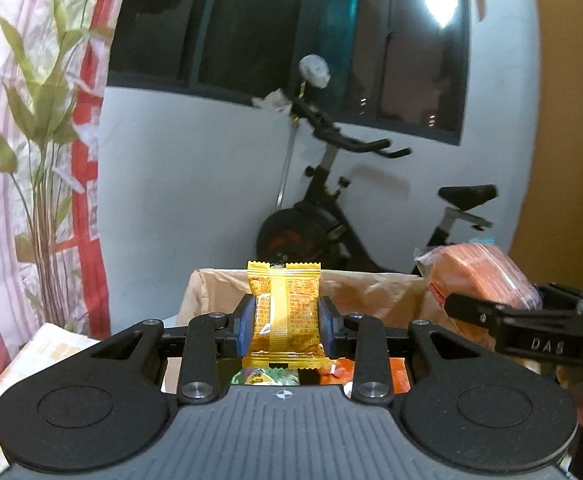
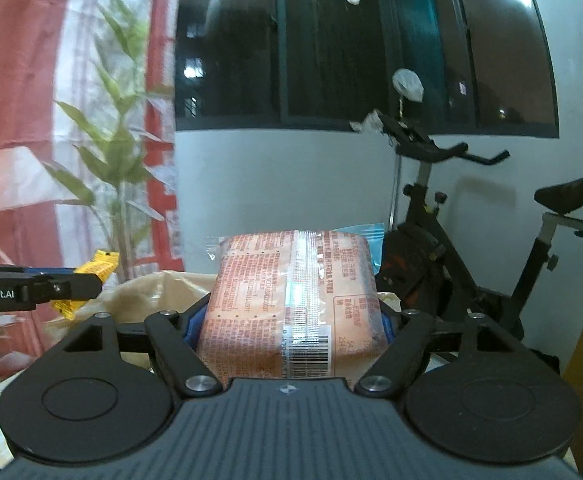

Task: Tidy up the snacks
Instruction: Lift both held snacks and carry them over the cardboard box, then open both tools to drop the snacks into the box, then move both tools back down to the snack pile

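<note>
My left gripper (image 1: 284,326) is shut on a small yellow snack packet (image 1: 284,312), held upright above an open cardboard box (image 1: 211,286). More wrapped snacks (image 1: 263,376) lie in the box below it. My right gripper (image 2: 291,320) is shut on a larger orange snack pack (image 2: 291,300), back side up with a barcode. The right gripper with the orange pack also shows at the right of the left wrist view (image 1: 483,276). The left gripper with the yellow packet shows at the left of the right wrist view (image 2: 87,276).
An exercise bike (image 1: 331,216) stands behind the box against a white wall below a dark window. A potted bamboo plant (image 1: 39,128) and a red and white curtain (image 1: 87,152) are at the left. A patterned tablecloth (image 1: 51,344) lies under the box.
</note>
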Action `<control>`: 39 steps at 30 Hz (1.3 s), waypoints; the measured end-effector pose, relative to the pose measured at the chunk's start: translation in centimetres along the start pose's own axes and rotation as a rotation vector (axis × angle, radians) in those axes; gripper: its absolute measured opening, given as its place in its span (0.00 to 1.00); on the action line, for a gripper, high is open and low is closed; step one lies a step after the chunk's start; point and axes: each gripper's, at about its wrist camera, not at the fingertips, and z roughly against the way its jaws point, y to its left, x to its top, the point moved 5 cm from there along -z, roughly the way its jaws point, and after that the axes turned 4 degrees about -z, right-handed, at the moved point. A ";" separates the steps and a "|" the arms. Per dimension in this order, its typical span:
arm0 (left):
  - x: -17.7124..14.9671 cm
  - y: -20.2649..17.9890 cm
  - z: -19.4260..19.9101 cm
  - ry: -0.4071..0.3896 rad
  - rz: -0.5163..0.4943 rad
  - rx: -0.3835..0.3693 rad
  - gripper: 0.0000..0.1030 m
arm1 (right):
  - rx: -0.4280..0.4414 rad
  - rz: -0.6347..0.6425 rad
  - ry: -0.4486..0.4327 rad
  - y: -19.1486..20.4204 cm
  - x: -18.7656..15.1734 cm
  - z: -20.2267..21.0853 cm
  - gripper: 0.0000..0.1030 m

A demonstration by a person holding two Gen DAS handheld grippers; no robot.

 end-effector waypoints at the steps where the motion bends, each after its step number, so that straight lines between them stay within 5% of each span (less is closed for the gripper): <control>1: 0.0 0.0 -0.5 0.009 0.000 0.008 0.34 | -0.009 0.003 0.009 0.0 -0.1 -0.8 0.74; 7: -0.9 0.3 -1.6 0.047 -0.033 0.053 0.36 | -0.036 0.048 0.063 0.2 -1.4 -2.8 0.75; 9: -1.0 0.4 -1.7 0.057 -0.044 0.040 0.64 | -0.041 0.049 0.097 0.1 -1.9 -3.2 0.75; 11: -1.2 0.5 -1.1 0.039 -0.054 0.045 0.76 | -0.033 0.043 0.123 0.1 -2.4 -3.1 0.76; 15: -1.3 1.1 0.0 0.042 -0.049 0.067 0.76 | -0.001 0.052 0.104 0.3 -2.7 -1.6 0.87; 39: -10.2 7.1 10.9 0.096 0.093 0.052 0.76 | 0.003 0.018 -0.008 -0.9 -5.9 9.7 0.88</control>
